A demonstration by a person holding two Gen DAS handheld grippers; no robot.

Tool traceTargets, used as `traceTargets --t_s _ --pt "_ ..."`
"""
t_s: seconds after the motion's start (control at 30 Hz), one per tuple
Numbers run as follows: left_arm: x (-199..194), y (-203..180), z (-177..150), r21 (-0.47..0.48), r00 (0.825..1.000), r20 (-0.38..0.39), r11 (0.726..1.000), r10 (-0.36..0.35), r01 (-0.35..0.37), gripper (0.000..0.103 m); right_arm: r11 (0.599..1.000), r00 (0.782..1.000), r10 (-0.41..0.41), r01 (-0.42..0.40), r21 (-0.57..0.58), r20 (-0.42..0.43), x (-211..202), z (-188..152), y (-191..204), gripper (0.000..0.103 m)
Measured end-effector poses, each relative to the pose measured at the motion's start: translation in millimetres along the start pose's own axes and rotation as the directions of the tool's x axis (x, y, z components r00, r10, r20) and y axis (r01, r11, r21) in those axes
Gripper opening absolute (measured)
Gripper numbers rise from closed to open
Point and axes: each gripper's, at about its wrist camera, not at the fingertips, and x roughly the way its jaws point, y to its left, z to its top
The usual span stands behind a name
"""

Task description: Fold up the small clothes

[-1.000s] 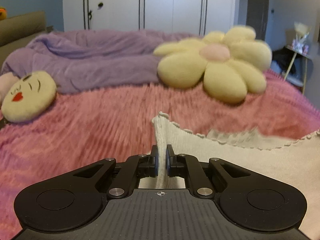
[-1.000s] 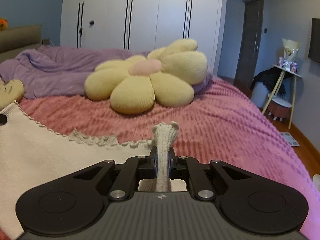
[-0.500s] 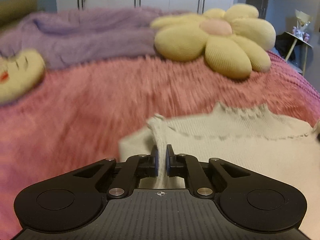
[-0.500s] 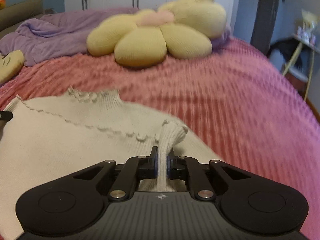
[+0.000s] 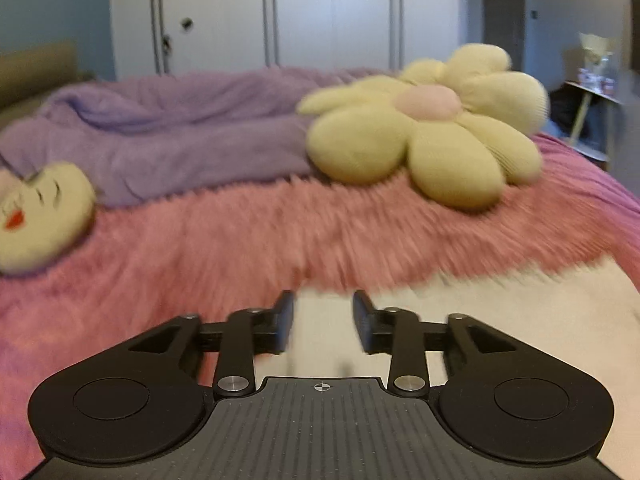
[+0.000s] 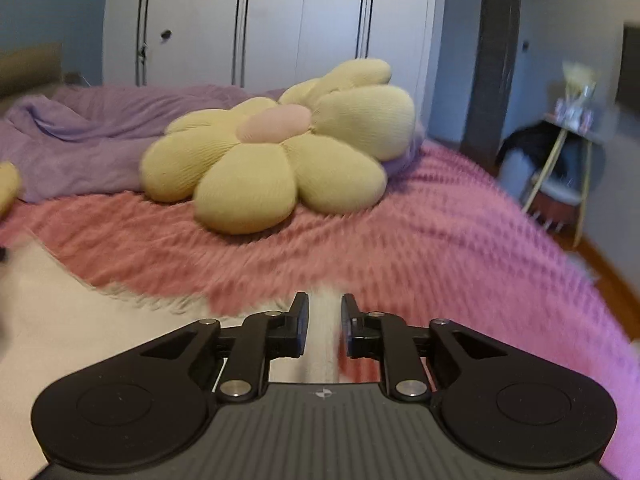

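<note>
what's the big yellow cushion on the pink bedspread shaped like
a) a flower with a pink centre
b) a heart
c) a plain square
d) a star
a: the yellow cushion has rounded petals spread around a pink centre, and it lies on the pink bedspread in front of the purple blanket.

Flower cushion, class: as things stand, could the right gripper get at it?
Probably yes. Only bare pink bedspread lies between the right gripper and the flower cushion. Its jaws are opening, the cream garment loose between them.
</note>
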Motion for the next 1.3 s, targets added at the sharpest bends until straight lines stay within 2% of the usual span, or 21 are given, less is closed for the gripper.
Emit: traceTargets --t_s 0.07,0.17,0.27,0.3,0.37,0.43,0.47,0.5,0.57,0.6,0.67,0.7,0.77,0.87,0.93,0.97,1.03,1.13,1.3 --pt "-16.9 3.9 -18.8 0.002 0.999 -0.025 1.0 -0.028 0.028 0.04 0.995 0.995 0.083 -0.08 0.051 -0.047 -25.3 -24.0 -10.5 0.018" --pt "-43.5 10.4 -49.5 -0.03 0.994 -0.084 0.997 -0.066 0.064 0.047 0.983 0.98 0.171 -0.162 0.087 -0.106 -61.8 -59.9 -19.6 0.018" --pt "-60.3 10.9 -75.0 -0.043 0.987 -0.139 0.996 -0.082 0.077 0.052 0.943 0.942 0.301 -0.271 0.191 -0.15 -88.2 -93.1 -35.1 0.036" --pt "-62.1 9.5 -80.8 -0.04 0.984 -0.158 0.996 -0.084 0.078 0.052 0.938 0.934 0.318 -0.284 0.197 -0.165 -89.7 -100.1 -34.6 0.037" --pt "-64.7 9.3 -88.2 -0.061 0.978 -0.187 0.995 -0.089 0.079 0.053 0.947 0.929 0.306 -0.275 0.166 -0.207 -87.1 -109.4 -30.1 0.037" --pt "-65.9 10.0 -89.4 -0.092 0.974 -0.207 0.993 -0.094 0.076 0.054 0.935 0.913 0.341 -0.304 0.186 -0.223 -81.1 -113.2 -28.4 0.037" --pt "-66.6 9.5 -88.3 -0.1 0.973 -0.215 0.993 -0.086 0.066 0.054 0.931 0.909 0.35 -0.312 0.19 -0.227 -80.1 -113.8 -27.0 0.034" --pt "-67.2 9.0 -86.9 -0.103 0.971 -0.224 0.993 -0.082 0.06 0.054 0.931 0.905 0.354 -0.317 0.182 -0.234 -78.3 -113.9 -24.1 0.026" --pt "-68.5 6.0 -83.9 -0.094 0.969 -0.238 0.994 -0.071 0.049 0.054 0.935 0.909 0.351 -0.326 0.139 -0.226 -79.7 -112.3 -18.1 0.011" --pt "-69.8 3.8 -82.0 -0.079 0.969 -0.241 0.996 -0.062 0.045 0.054 0.936 0.911 0.35 -0.331 0.122 -0.217 -84.1 -111.7 -16.2 0.009" --pt "-71.5 0.3 -80.2 -0.055 0.968 -0.245 0.998 -0.05 0.038 0.054 0.953 0.94 0.302 -0.297 0.058 -0.161 -98.6 -110.7 -14.0 0.008" --pt "-71.3 -1.0 -79.5 -0.049 0.968 -0.245 0.998 -0.045 0.034 0.054 0.963 0.955 0.269 -0.267 0.029 -0.125 -105.8 -109.9 -14.7 0.008" --pt "-70.9 -2.1 -80.4 -0.052 0.967 -0.253 0.998 -0.042 0.03 0.055 0.982 0.979 0.187 -0.184 0.046 -0.086 -114.0 -111.1 -23.0 0.008" --pt "-67.7 -2.0 -82.2 -0.066 0.96 -0.276 0.998 -0.038 0.02 0.056 0.985 0.981 0.11 -0.086 0.152 -0.159 -106.9 -129.6 -37.9 0.007" --pt "-68.9 -1.3 -81.8 -0.071 0.959 -0.28 0.997 -0.039 0.02 0.057 0.988 0.974 0.007 0.028 0.151 -0.226 -102.0 -141.9 -40.2 0.007" --pt "-69.9 -0.6 -81.2 -0.073 0.959 -0.281 0.997 -0.043 0.023 0.057 0.985 0.976 0.002 0.036 0.171 -0.218 -105.1 -144.1 -43.1 0.007" --pt "-72.6 0.1 -79.8 -0.076 0.959 -0.278 0.997 -0.049 0.029 0.061 0.976 0.987 0.038 -0.003 0.217 -0.155 -117.2 -139.2 -45.6 0.007" --pt "-75.4 -0.2 -77.6 -0.086 0.963 -0.266 0.996 -0.047 0.024 0.061 0.973 0.994 0.083 -0.064 0.223 -0.074 -125.5 -124.3 -38.1 0.007" --pt "-74.3 -7.1 -74.1 -0.101 0.966 -0.253 0.994 -0.062 0.038 0.064 0.981 0.99 0.131 -0.121 0.148 -0.06 -103.1 -102.1 -3.0 0.007"
